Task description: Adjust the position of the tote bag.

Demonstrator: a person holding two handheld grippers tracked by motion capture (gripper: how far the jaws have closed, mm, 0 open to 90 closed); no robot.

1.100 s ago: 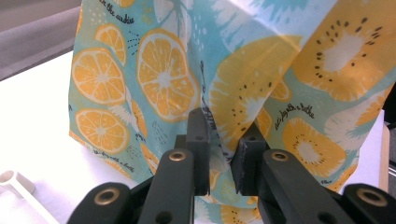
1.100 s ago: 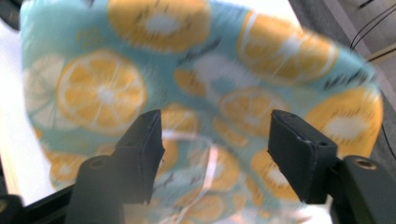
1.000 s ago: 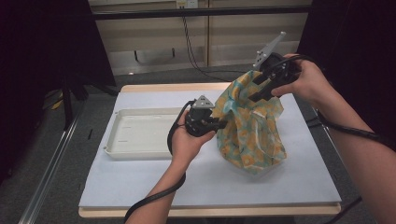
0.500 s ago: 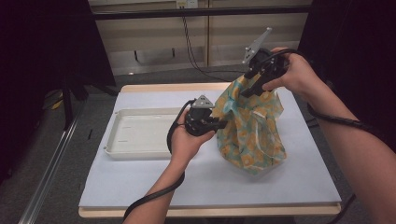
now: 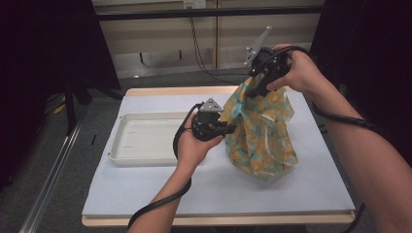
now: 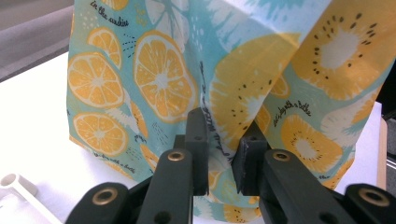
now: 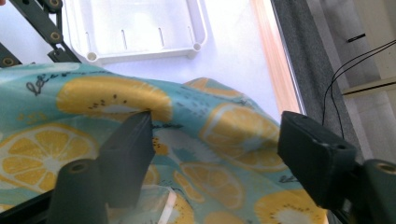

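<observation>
Fruit-print bag (image 5: 260,133) stands on the right part of the white surface (image 5: 145,189), with its bottom resting there and its top held up in the air. It is soft cloth with orange slices and kiwi slices on it.

Nearest to the person, the left gripper (image 5: 224,128) comes in from the left side of the bag. Its jaws are squeezed on a fold of the cloth, which you can see pinched between the two black pads in the left gripper view (image 6: 219,154). That hold probably keeps this side of the bag from flopping over while the other hand works.

Left of that hand lies a white tray (image 5: 119,158), flat on the surface and with nothing in it. It sits just beside the bag, maybe ready for something to go in.

Farther away and higher up, the right gripper (image 5: 260,85) is at the top far edge of the bag. Its jaws have just been opening. In the right gripper view (image 7: 212,154) the two pads stand wide apart, with cloth lying between them. One pad seems to touch the cloth, but it is hard to tell, and they do not pinch it. It looks like this hand is letting go of the top.
</observation>
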